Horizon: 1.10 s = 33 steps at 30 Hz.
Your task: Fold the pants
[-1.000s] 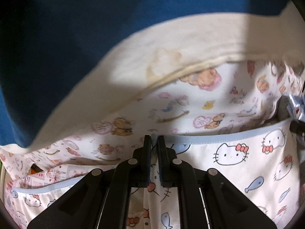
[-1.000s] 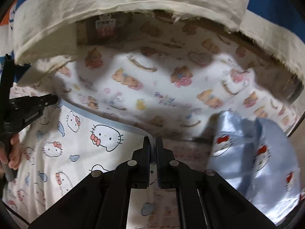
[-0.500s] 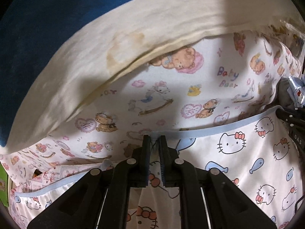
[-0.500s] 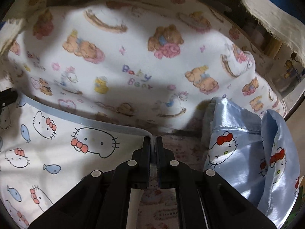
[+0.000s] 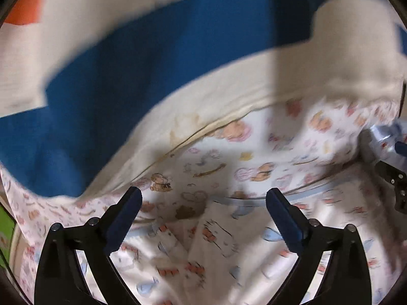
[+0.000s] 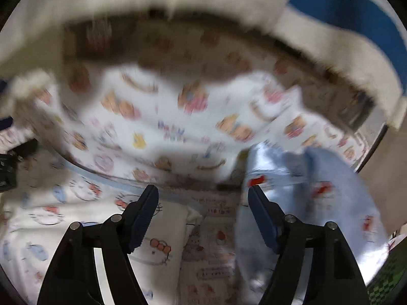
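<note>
Pants (image 5: 218, 249) looked light, limp, slippery; best pinched at blue hem. Left gripper (image 5: 203, 200) and right gripper (image 6: 203, 198) fingers were opening, empty.

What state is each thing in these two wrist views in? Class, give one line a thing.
left gripper: jaws opening, wide apart, nothing pinched.
right gripper: jaws opening, nothing pinched.
cat-print pants: lying released, blue-trimmed edge uppermost, rumpled under the left gripper.
bear-print sheet: spread out beneath the pants.
shiny blue garment: crumpled in a heap beside the pants.
cream and blue blanket: bunched behind the sheet.
</note>
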Tool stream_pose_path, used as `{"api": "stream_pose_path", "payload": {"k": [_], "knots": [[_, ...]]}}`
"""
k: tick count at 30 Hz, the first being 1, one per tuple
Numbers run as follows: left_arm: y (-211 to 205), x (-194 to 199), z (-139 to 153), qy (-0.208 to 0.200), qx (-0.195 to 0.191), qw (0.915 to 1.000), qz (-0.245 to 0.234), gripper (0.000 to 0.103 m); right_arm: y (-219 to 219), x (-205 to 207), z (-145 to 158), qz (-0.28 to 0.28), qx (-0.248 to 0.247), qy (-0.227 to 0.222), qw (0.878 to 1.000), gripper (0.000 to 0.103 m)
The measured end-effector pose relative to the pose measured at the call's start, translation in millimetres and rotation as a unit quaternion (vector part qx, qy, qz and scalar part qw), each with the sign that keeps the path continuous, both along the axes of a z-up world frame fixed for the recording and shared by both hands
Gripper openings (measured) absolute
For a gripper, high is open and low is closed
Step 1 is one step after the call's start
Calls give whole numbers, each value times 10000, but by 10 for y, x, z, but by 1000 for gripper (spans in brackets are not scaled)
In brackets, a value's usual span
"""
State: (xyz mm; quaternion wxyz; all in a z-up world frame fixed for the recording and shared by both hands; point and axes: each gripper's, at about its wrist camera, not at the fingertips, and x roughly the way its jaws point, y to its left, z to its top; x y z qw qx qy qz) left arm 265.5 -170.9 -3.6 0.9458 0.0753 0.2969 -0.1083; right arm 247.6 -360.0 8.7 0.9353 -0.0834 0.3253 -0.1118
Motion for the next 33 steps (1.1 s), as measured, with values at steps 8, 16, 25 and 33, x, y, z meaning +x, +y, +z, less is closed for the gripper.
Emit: {"api": "stream_pose_path", "payload": {"k": [8, 16, 25, 33], "knots": [[536, -1299, 791, -2005, -236, 9793, 127, 103, -113, -937, 730, 380, 618, -1055, 9918, 86], [1147, -2552, 1465, -2876, -730, 9543, 372, 103, 178, -2084, 1324, 848, 986, -2148, 9680, 86], [1468, -3468, 1260, -3146, -600, 9463, 441, 103, 541, -3363, 1083, 1088, 1114, -2992, 9414, 97], [1569, -3812, 858, -3029, -783, 9482, 552, 103, 503, -3723, 693, 226, 1747, -3123, 9335, 102]]}}
